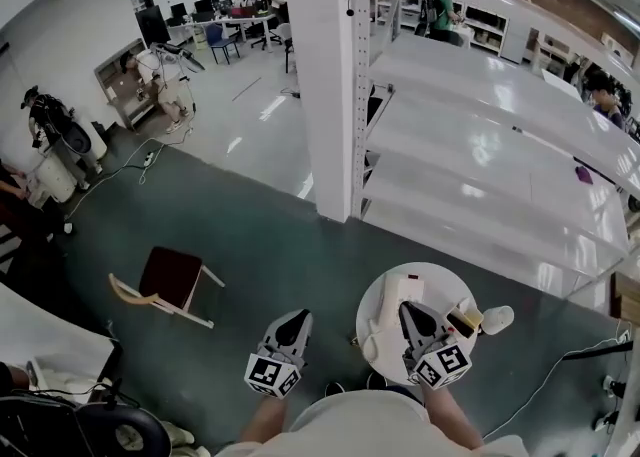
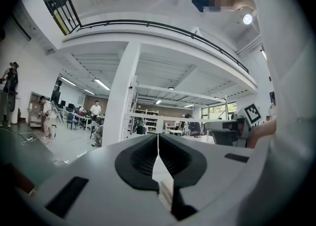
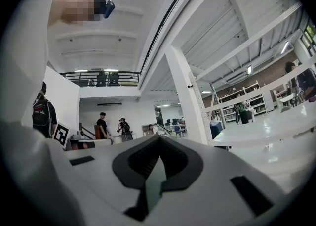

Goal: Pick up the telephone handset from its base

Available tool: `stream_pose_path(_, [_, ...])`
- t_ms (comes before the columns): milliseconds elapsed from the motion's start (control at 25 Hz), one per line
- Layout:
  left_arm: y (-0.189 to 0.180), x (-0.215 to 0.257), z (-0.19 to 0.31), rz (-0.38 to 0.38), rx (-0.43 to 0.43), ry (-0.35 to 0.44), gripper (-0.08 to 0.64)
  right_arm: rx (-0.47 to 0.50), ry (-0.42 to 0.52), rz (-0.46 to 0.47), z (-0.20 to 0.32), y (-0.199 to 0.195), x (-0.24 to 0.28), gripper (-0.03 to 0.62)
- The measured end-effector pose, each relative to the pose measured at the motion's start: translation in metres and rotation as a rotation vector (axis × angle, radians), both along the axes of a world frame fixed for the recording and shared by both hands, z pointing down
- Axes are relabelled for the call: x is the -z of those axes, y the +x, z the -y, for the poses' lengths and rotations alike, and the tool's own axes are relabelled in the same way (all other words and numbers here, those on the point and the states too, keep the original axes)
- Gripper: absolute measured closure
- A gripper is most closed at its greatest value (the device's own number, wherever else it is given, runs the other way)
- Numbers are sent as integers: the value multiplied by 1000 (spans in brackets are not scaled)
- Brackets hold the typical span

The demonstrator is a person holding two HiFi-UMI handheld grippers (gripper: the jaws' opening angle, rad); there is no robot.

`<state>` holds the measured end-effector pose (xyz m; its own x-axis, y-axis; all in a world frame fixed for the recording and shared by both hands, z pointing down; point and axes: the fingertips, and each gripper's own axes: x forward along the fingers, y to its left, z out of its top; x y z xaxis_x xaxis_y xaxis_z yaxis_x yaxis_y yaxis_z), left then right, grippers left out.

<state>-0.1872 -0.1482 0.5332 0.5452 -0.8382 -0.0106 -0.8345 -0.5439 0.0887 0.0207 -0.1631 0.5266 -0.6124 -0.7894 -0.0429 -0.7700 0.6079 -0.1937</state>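
Nothing is grasped yet: the white plastic telephone handset (image 1: 379, 331) lies on its base beneath the right gripper's (image 1: 409, 309) closed, empty jaws; the left gripper (image 1: 297, 317) is closed too.

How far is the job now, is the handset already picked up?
Nothing is done yet: the telephone sits on the round table, apparently whole. In hand: the right gripper, shut and empty, is over it; the left gripper, shut, is beside the table. To do: open, grip, lift.
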Motion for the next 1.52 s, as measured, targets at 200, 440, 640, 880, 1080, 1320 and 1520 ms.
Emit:
stream_pose_path(200, [13, 1, 10, -6, 15, -1, 538, 6, -5, 4, 10, 14, 1, 583])
stream_pose_path(440, [18, 4, 10, -2, 34, -12, 538, 20, -6, 13, 13, 20, 0, 583])
stream_pose_path(640, [17, 3, 8, 4, 51, -21, 537, 36, -13, 17, 15, 21, -1, 583])
stream_pose_path(880, [17, 1, 5, 3, 59, -24, 538, 46, -26, 12, 14, 21, -9, 583])
stream_pose_path(1080, [16, -1, -1, 0, 65, -33, 538, 46, -51, 1, 9, 21, -21, 583])
stream_pose_path(1320, [21, -9, 1, 6, 68, -42, 538, 35, -98, -22, 10, 28, -48, 583])
stream_pose_path(1520, [23, -8, 3, 14, 70, -45, 537, 26, -167, -56, 10, 33, -78, 583])
